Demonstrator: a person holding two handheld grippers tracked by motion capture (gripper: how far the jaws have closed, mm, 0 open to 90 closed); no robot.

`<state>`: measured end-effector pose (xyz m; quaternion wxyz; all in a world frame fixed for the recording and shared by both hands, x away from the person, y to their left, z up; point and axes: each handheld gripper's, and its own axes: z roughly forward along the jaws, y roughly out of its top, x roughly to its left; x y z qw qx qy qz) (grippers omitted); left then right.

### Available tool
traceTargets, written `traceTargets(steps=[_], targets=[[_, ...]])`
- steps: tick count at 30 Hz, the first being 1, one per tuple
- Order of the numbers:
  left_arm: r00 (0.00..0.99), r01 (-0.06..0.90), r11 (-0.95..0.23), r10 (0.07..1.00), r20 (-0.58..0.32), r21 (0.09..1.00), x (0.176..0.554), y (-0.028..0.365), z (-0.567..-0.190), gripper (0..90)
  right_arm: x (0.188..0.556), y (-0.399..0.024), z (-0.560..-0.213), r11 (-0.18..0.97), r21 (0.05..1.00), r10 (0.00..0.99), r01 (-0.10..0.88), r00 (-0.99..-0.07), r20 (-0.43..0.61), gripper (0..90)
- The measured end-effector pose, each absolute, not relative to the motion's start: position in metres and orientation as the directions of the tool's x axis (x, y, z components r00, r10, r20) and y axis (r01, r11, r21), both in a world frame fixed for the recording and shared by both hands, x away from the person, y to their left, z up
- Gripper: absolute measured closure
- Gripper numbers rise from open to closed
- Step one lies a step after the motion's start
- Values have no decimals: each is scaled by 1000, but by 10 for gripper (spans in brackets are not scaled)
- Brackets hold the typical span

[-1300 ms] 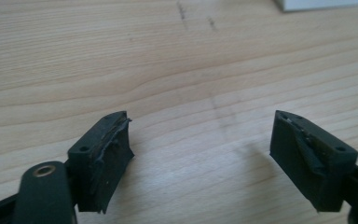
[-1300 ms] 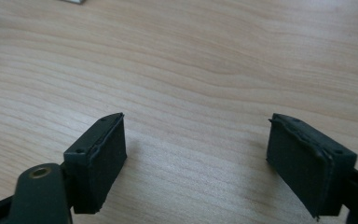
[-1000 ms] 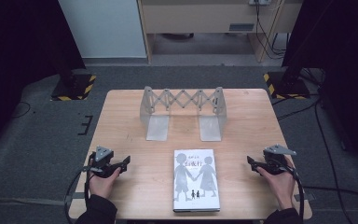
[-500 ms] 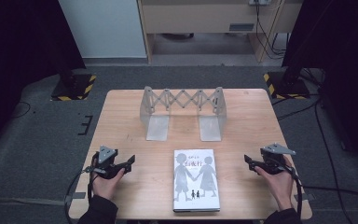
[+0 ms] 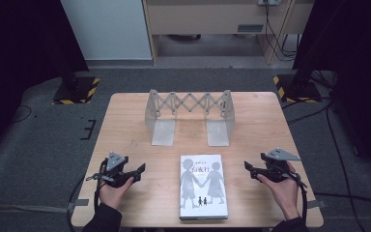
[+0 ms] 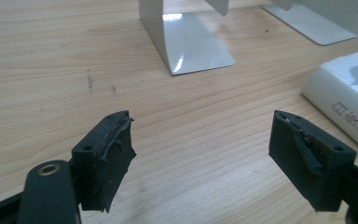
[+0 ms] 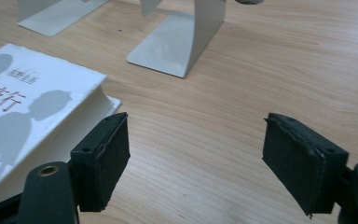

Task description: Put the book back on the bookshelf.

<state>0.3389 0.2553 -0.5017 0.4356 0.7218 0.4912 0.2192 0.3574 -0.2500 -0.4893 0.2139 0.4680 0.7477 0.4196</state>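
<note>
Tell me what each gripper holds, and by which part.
Nothing is held. The left gripper and right gripper both stand open over bare table, on either side of the book, touching nothing.

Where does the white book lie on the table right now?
In the high view, the white book lies flat at the table's near edge, between both grippers, just before the expanding bookend rack.

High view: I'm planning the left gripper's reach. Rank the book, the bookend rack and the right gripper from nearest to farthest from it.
From the left gripper:
1. Book, just to its right, front centre.
2. Bookend rack, farther back, centre.
3. Right gripper, across the book, right edge.
</note>
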Motion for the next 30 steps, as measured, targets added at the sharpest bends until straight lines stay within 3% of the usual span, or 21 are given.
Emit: traceTargets(steps=[30], targets=[[571,510,-211,808,-144,834,328,198,-503,221,351,-206,-496,215,822,808,527,-569,154,241]])
